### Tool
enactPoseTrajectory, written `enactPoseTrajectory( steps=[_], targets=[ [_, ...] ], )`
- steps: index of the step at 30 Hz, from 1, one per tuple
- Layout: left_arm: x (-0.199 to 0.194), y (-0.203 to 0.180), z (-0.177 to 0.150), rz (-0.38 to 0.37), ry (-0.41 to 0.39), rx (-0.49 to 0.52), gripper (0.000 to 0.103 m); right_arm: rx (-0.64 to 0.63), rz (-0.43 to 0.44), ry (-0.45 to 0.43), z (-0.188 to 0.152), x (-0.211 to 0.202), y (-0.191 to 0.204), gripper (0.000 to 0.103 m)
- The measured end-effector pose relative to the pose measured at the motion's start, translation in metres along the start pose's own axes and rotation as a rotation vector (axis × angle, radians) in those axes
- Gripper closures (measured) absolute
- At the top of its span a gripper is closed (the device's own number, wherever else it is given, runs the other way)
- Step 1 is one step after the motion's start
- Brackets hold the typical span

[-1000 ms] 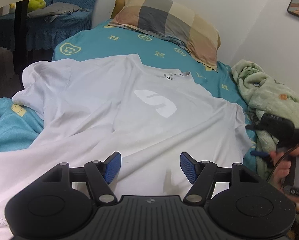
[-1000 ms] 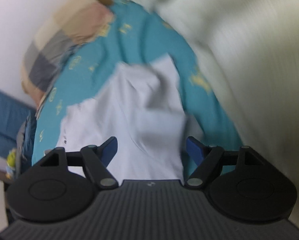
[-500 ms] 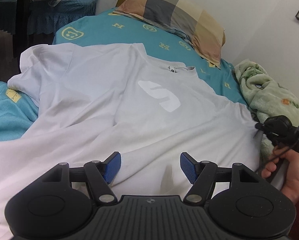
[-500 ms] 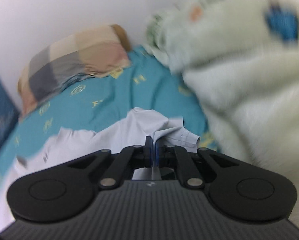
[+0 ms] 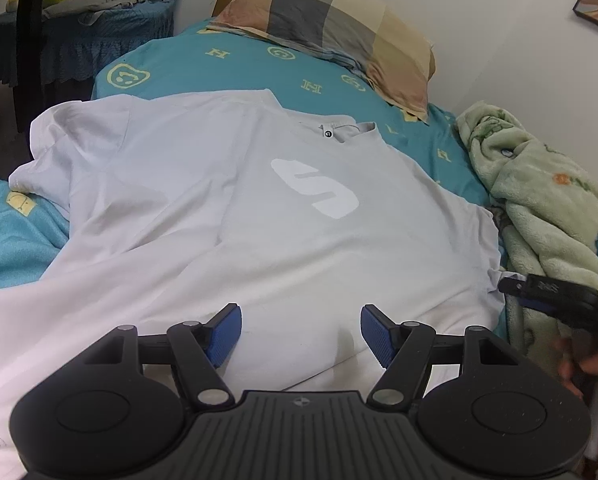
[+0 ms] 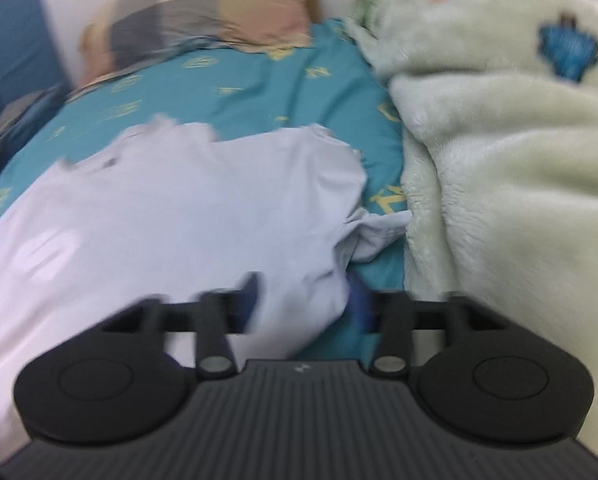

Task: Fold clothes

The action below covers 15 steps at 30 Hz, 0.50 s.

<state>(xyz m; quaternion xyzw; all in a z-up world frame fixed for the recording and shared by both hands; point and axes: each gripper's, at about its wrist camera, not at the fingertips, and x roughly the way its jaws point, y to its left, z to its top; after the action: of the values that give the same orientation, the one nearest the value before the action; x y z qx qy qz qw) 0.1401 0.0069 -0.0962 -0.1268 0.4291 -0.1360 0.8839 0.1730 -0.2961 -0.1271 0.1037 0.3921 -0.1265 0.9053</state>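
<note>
White T-shirt (image 5: 259, 208) lies front up on bed (image 5: 235, 64), collar toward checked pillow (image 5: 331, 20), hem near us. Right gripper (image 6: 305, 296): fingers were clenched on right sleeve (image 6: 379, 228) half a second ago; now we see them opening, pads clear of cloth, shirt edge between them. Sleeve dropped crumpled just beside green blanket (image 6: 499, 160). Left gripper (image 5: 301, 332): unchanged, fingers apart, released, hovering over hem. Our reading: sleeve tug done, shirt nearly spread; folding not yet begun; crumpled sleeve may want another pull.
</note>
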Motion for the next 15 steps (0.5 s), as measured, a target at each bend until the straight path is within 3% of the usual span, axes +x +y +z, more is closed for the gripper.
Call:
enactPoseTrajectory(
  steps=[2,6,9,12,15],
  targets=[
    [-0.006,-0.002,0.0,0.0,-0.011,0.007,0.034,-0.052,0.049,0.068,-0.013,-0.024,0.007,0.034],
    [-0.018,-0.005,-0.001,0.0,-0.029,0.02,0.033,-0.208,0.13,0.364,-0.061,-0.062,0.032,0.034],
    [-0.027,-0.005,-0.001,-0.001,-0.042,0.018,0.032,-0.244,0.213,0.572,-0.102,-0.08,0.046,0.034],
    [-0.036,-0.001,0.0,0.002,-0.056,0.009,0.032,-0.235,0.249,0.658,-0.13,-0.088,0.057,0.034],
    [-0.046,0.007,0.001,0.002,-0.064,-0.017,0.032,-0.261,0.238,0.681,-0.146,-0.089,0.07,0.04]
  ],
)
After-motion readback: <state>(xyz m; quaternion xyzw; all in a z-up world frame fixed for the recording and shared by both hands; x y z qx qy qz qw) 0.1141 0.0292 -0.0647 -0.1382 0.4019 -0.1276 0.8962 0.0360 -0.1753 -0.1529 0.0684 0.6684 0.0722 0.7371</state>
